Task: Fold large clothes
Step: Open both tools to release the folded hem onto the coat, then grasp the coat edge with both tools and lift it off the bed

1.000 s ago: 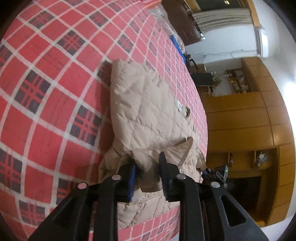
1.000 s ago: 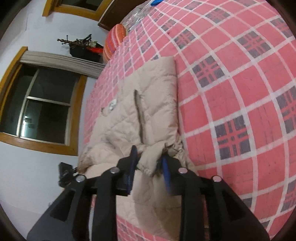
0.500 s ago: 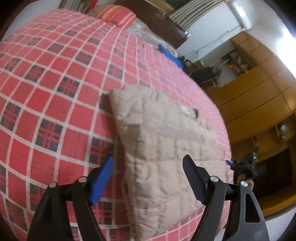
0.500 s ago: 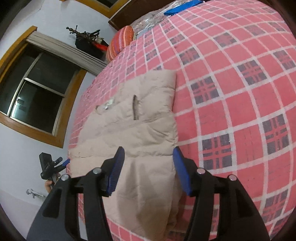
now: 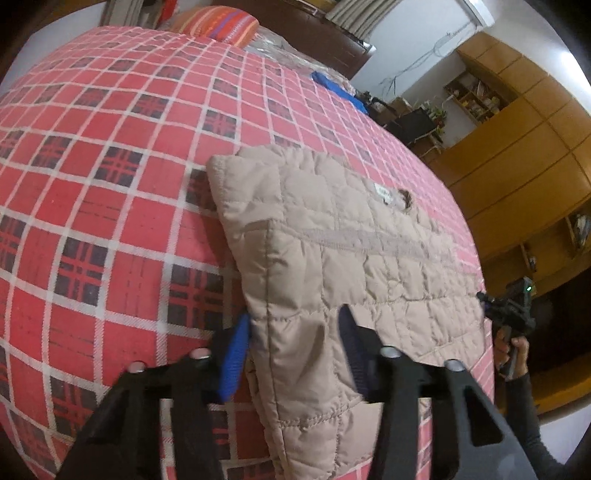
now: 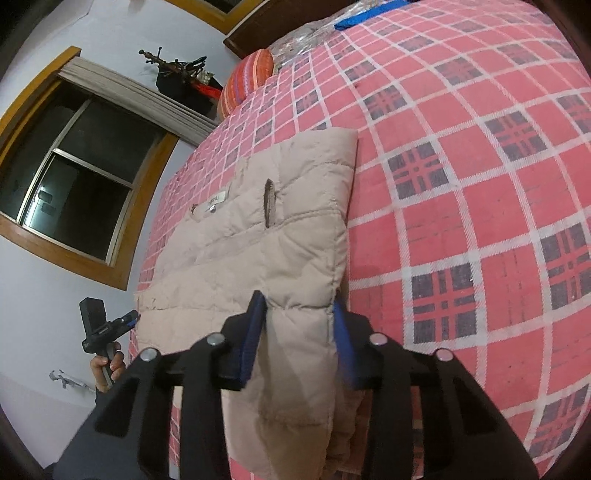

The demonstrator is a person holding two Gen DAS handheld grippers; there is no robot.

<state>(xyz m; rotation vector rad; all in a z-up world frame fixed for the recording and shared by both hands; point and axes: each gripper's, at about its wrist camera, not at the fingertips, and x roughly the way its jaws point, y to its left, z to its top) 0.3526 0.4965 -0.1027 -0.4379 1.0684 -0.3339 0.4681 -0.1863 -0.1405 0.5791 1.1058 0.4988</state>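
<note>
Both tools, left tool (image 5: 291,354) and right tool (image 6: 297,336), spread over the jacket's (image 5: 332,258) near corners; next, pinch them and fold farther.

Bed (image 5: 110,155) filling most of both views, wearing red checked cover with white lines and dark plaid squares. Beige quilted jacket (image 5: 332,258) lying folded flat near bed's near edge, white label showing on top, lower part hanging over edge. Striped orange-red pillow (image 5: 218,20) sitting at far end. Crinkled clear plastic (image 6: 306,33) lying beside pillow. Blue item (image 5: 336,88) resting at far edge, past plastic, well apart from jacket.
</note>
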